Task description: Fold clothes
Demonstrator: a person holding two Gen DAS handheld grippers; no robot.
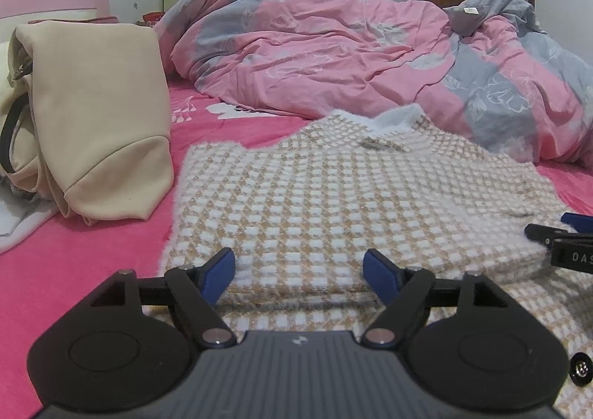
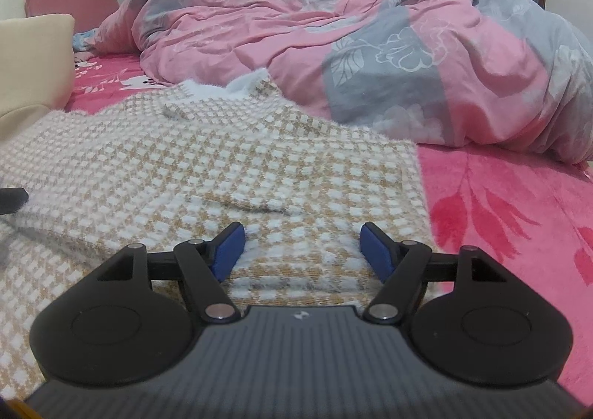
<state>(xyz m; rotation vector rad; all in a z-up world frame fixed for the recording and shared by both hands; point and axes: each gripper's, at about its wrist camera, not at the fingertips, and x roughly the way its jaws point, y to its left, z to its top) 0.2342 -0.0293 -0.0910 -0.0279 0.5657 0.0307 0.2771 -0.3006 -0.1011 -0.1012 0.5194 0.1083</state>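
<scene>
Both tools, left tool (image 1: 298, 272) and right tool (image 2: 302, 246), hang released over the checked sweater (image 1: 333, 196) on the pink bed (image 1: 92, 252) (2 sleeves seemingly tucked in), so a final fold likely remains.

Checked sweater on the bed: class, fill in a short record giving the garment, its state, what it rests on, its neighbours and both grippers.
garment: checked sweater, tan and white
state: partly folded, an upper layer lies over a lower one
surface: pink bedsheet
neighbours: cream bag on the left, pink and grey duvet behind
left gripper: open, holds nothing
right gripper: open, holds nothing
</scene>
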